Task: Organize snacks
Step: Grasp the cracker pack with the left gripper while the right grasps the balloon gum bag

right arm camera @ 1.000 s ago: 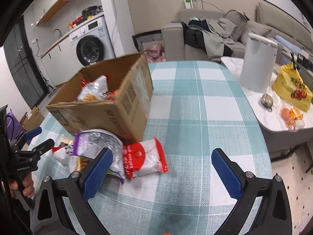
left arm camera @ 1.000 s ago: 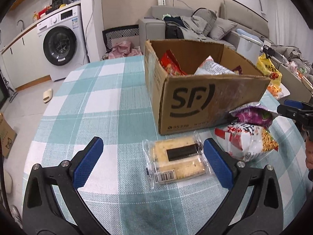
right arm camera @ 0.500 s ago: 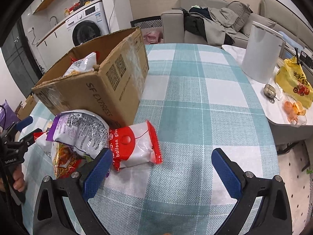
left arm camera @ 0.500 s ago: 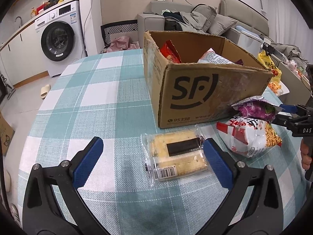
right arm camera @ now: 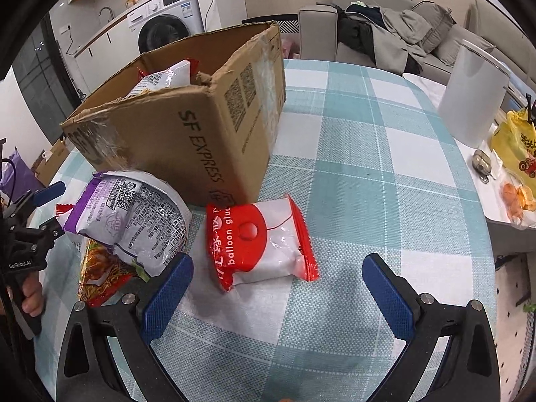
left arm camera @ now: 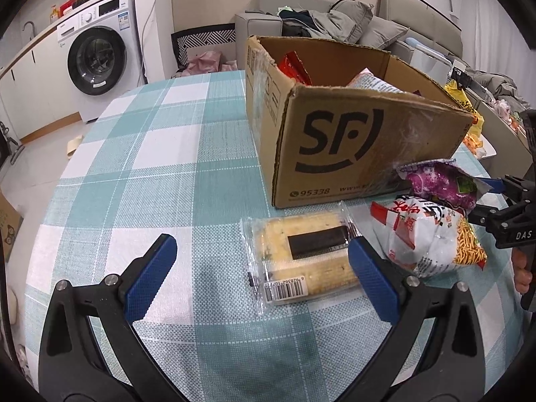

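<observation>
An open cardboard box (left arm camera: 355,140) (right arm camera: 187,134) stands on the checked tablecloth with several snack bags inside. In front of it lies a clear cracker pack (left arm camera: 301,254), partly between the fingers of my open left gripper (left arm camera: 261,278). To its right sit a red-and-white noodle bag (left arm camera: 432,241) and a purple bag (left arm camera: 439,184). In the right wrist view a red-and-white packet (right arm camera: 258,241) lies just ahead of my open right gripper (right arm camera: 278,291), and the purple bag (right arm camera: 134,214) rests on the noodle bag (right arm camera: 100,268) to the left. Neither gripper holds anything.
The checked tablecloth (left arm camera: 150,154) (right arm camera: 385,154) runs bare to the left and right of the box. A white bin (right arm camera: 472,90), a yellow bag (right arm camera: 516,147) and oranges sit on a side table beyond the right edge. A washing machine (left arm camera: 97,53) and sofa stand behind.
Both grippers have come lower and nearer the table. The cracker pack now reaches between the left fingers, and the red-and-white packet sits closer ahead of the right gripper.
</observation>
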`<state>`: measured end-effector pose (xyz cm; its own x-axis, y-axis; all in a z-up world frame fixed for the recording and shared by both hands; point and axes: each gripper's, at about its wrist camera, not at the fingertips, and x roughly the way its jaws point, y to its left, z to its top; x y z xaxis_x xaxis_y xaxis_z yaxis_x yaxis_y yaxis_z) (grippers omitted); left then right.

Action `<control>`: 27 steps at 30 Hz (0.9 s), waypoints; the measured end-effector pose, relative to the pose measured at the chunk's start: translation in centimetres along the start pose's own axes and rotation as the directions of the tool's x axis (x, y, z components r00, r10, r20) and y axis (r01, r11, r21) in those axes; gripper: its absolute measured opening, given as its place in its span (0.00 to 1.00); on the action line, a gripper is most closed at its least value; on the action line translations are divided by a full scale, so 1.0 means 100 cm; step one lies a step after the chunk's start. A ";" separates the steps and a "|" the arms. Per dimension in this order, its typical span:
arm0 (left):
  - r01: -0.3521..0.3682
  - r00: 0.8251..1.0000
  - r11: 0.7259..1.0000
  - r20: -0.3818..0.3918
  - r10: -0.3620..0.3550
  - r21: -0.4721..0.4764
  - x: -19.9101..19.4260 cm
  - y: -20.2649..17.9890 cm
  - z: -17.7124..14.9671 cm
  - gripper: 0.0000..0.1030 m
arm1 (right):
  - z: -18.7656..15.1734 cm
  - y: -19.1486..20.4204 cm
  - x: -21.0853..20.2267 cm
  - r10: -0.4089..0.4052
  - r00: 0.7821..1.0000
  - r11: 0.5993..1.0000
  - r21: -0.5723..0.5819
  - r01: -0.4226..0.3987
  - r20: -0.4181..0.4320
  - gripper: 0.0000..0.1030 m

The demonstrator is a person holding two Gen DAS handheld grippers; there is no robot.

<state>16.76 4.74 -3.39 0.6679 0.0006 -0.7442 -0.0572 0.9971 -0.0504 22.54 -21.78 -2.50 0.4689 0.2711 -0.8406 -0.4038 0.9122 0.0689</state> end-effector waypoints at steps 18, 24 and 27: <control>0.077 0.992 0.997 -0.098 -0.076 0.003 0.024 -0.007 -0.001 0.99 | -0.001 -0.009 0.013 -0.043 0.999 0.999 -0.014 0.043 -0.002 0.99; 0.075 0.991 0.997 -0.109 -0.073 0.012 0.031 -0.006 -0.001 0.99 | 0.001 -0.001 0.011 -0.036 0.999 0.998 -0.045 0.037 0.023 0.89; 0.078 0.991 0.997 -0.107 -0.076 0.013 0.031 -0.005 -0.002 0.99 | 0.002 0.003 0.013 -0.028 0.999 0.998 -0.058 0.029 0.025 0.82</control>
<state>18.75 4.26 -5.82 0.5870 -0.0837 -0.8053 0.0047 0.9950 -0.1000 23.24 -21.07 -3.45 0.4992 0.2532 -0.8287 -0.4351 0.9003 0.0129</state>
